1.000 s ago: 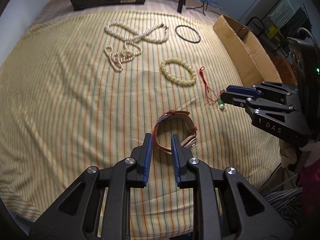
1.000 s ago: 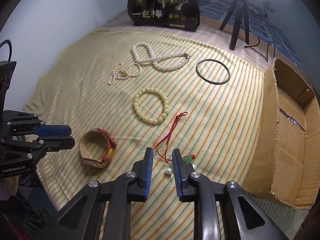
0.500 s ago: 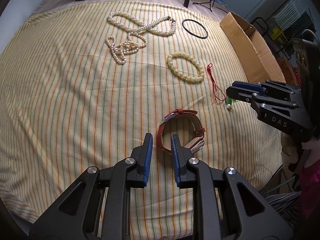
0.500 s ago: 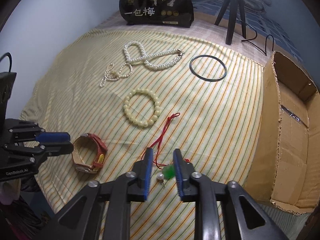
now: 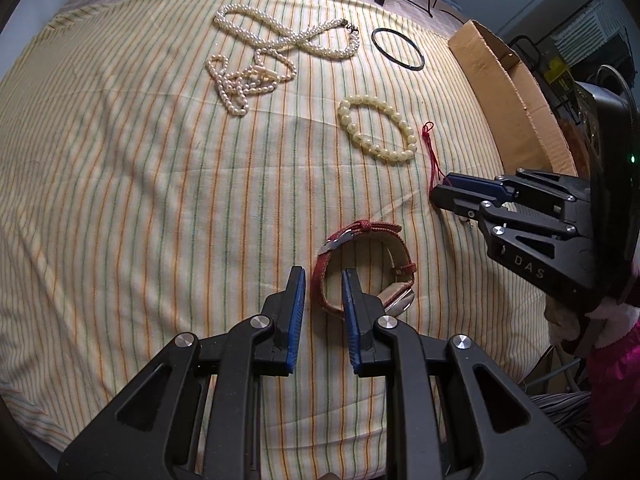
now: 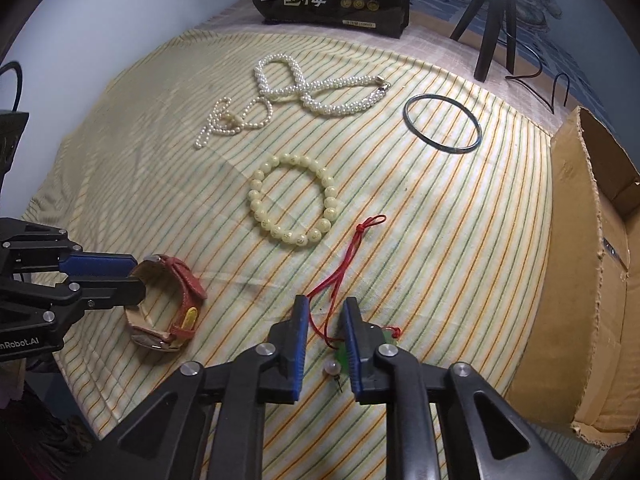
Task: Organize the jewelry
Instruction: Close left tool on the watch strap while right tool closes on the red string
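- Striped yellow cloth (image 5: 132,184) covers the bed, with the jewelry spread across it and a cardboard box (image 5: 508,92) along its right edge.
- Compared with a second ago, the left tool (image 5: 323,280) has come forward onto the red watch (image 5: 362,268): the strap's near side now sits between its blue fingers, which keep a narrow gap and do not yet pinch it.
- The right tool (image 6: 325,312) has likewise advanced over the red cord pendant (image 6: 348,264); the cord runs up between its narrowly parted fingers, while the green stone and white bead lie at the right finger's base.
- Both tools point low across the cloth, the right one just right of the watch.
- Beyond the watch lie the cream bead bracelet (image 5: 376,128), the two pearl strands (image 5: 280,36) and the black bangle (image 5: 397,47), well apart from it.
- Left of the watch the cloth is bare to the bed's edge.
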Motion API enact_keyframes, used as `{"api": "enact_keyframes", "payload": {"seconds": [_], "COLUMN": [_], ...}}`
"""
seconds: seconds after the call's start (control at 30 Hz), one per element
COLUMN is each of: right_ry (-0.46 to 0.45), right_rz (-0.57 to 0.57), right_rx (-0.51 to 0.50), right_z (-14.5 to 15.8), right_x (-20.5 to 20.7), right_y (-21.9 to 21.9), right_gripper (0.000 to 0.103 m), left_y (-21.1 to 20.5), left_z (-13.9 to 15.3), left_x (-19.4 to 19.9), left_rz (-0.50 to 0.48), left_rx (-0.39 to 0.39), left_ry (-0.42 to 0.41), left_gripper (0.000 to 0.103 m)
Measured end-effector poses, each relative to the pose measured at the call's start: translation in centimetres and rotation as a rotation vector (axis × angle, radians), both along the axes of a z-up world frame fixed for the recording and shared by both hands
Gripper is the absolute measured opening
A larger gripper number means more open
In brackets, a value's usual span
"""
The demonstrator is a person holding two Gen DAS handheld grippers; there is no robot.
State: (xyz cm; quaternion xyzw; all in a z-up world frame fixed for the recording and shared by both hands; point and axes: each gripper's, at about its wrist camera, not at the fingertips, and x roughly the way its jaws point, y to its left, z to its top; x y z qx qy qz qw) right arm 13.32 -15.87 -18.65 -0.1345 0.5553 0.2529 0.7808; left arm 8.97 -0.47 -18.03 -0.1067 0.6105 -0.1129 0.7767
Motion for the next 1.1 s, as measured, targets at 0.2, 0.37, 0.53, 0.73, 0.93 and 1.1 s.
{"api": "enact_keyframes", "payload": {"seconds": [0.2,0.37,0.53,0.73,0.93,1.1], "right_ry": [-0.012,-0.022,-0.038,-0.067,-0.125,-0.176], "right_rz": [-0.001,-0.010,-0.051,-0.110,-0.140,-0.159], "right_rx": [0.006,0.031,0.086,0.155,0.200,0.236], "right_z": [0.0,0.6,2.0,4.2,7.0,9.5], "right_x": [0.1,0.0,0.3,0.5,0.2,0.3], "right_y": [0.3,0.0,-1.2,-3.0,-4.2,-5.0], "right_gripper": [0.000,0.000,0.000,0.000,0.000,0.000], "left_y": [-0.8,-0.4,-0.1,0.1,-0.8,-1.7], "left_z": [-1.0,-1.2,-0.4,1.1,3.3,5.4], "left_x": [0.5,0.7,0.2,-0.4,-1.1,-1.3], "left_rz": [-0.022,-0.005,-0.001,-0.002,-0.023,-0.032], "left_rx": [0.033,0.034,0.038,0.044,0.052,0.047], "left_ry": [0.010,0.006,-0.022,-0.074,-0.150,-0.213], "left_gripper": [0.011,0.004,0.004,0.004,0.004,0.004]}}
